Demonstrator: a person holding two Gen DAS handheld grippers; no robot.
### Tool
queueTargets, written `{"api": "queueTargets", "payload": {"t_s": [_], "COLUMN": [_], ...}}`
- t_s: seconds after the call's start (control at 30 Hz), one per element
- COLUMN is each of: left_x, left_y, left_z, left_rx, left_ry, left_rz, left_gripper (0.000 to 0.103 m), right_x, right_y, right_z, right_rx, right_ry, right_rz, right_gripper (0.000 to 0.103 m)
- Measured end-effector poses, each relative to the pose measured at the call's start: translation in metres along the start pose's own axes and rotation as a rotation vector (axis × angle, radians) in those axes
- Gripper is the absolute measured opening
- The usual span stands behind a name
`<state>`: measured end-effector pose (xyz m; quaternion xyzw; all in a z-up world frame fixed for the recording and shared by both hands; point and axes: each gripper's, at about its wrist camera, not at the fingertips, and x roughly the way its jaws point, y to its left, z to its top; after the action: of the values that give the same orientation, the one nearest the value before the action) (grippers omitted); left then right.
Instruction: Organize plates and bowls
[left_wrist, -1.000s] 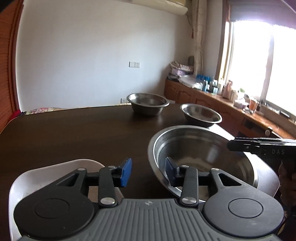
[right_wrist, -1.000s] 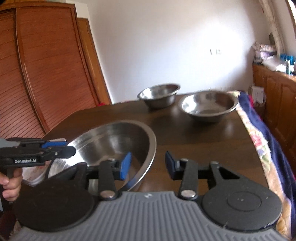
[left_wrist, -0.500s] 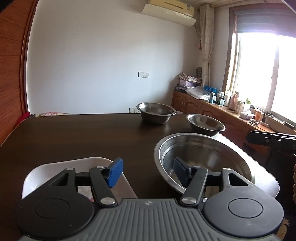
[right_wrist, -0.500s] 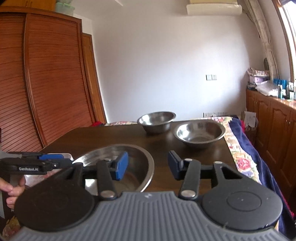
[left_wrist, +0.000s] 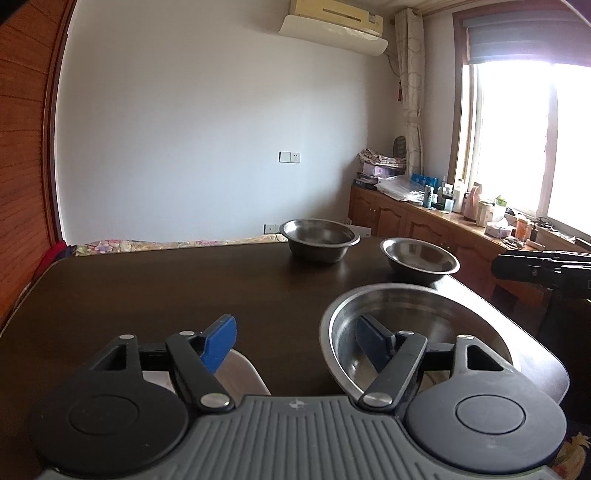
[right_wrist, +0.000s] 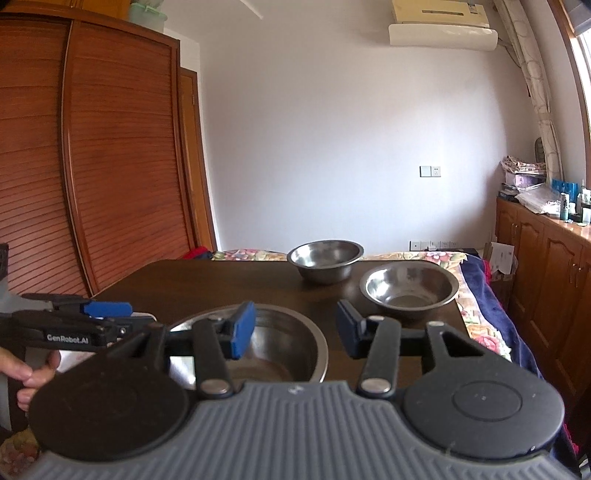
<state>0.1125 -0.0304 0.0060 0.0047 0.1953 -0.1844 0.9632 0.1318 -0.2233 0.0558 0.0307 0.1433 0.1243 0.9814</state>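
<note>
"GenRobot.AI" reads white along the left gripper (right_wrist: 107, 308), level at nine o'clock, released and holding nothing. The right gripper (right_wrist: 293, 328) gapes too, empty, above the large steel bowl's (right_wrist: 280, 343) rim. All three bowls sit mouth-up on the dark table (left_wrist: 147, 295); two smaller bowls (left_wrist: 319, 240) (left_wrist: 419, 260) stand toward one o'clock, apart. A white plate (left_wrist: 240, 373) lies under the left fingers.

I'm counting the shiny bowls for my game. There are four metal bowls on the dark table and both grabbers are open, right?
Not quite: there are three metal bowls, not four. The right wrist view shows the big bowl nearest, plus two smaller bowls farther back on the dark table. The left gripper and right gripper are open.
</note>
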Motion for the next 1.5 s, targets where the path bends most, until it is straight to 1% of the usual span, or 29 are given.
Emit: {"api": "queueTargets", "payload": {"t_s": [0.23,0.33,0.57,0.63,0.7,0.8,0.83,0.87,0.9,0.97,1.0,1.1,1.27,1.43,1.5], "left_x": [0.010,0.016,0.033,0.039,0.046,0.058,0.062,0.067,0.071,0.081,0.087,0.100,0.126,0.160,0.173], "left_y": [0.009,0.013,0.021,0.022,0.022,0.020,0.020,0.021,0.020,0.019,0.019,0.018,0.018,0.019,0.018], "left_z": [0.020,0.029,0.051,0.058,0.065,0.077,0.083,0.088,0.091,0.098,0.103,0.112,0.124,0.126,0.126], "left_rx": [0.005,0.021,0.029,0.032,0.041,0.049,0.049,0.048,0.048,0.055,0.056,0.055,0.074,0.083,0.097], "left_ry": [-0.026,-0.025,-0.011,-0.003,0.005,0.009,0.009,0.009,0.008,0.012,0.016,0.028,0.047,0.111,0.130], "left_rz": [0.023,0.033,0.024,0.016,0.011,0.002,-0.004,-0.006,-0.008,-0.011,-0.012,-0.018,-0.016,-0.034,-0.031], "left_gripper": [0.099,0.100,0.100,0.100,0.100,0.101,0.103,0.103,0.103,0.103,0.103,0.103,0.103,0.103,0.100], "right_x": [0.013,0.016,0.032,0.038,0.045,0.057,0.063,0.068,0.071,0.083,0.087,0.107,0.140,0.173,0.184], "right_y": [-0.003,-0.004,-0.018,-0.022,-0.026,-0.034,-0.037,-0.039,-0.041,-0.047,-0.048,-0.054,-0.061,-0.070,-0.073], "right_z": [0.015,0.021,0.036,0.040,0.043,0.050,0.053,0.056,0.058,0.065,0.067,0.076,0.083,0.086,0.086], "right_rx": [-0.026,-0.050,-0.091,-0.102,-0.106,-0.096,-0.087,-0.081,-0.080,-0.084,-0.089,-0.101,-0.087,-0.067,-0.052], "right_ry": [0.012,0.026,0.066,0.073,0.080,0.092,0.096,0.101,0.103,0.102,0.104,0.118,0.161,0.222,0.244], "right_rz": [0.004,0.009,-0.013,-0.031,-0.039,-0.034,-0.032,-0.029,-0.027,-0.025,-0.021,-0.014,0.007,0.015,0.018], "right_gripper": [0.052,0.052,0.053,0.056,0.063,0.065,0.066,0.070,0.078,0.087,0.088,0.089,0.090,0.090,0.090]}}
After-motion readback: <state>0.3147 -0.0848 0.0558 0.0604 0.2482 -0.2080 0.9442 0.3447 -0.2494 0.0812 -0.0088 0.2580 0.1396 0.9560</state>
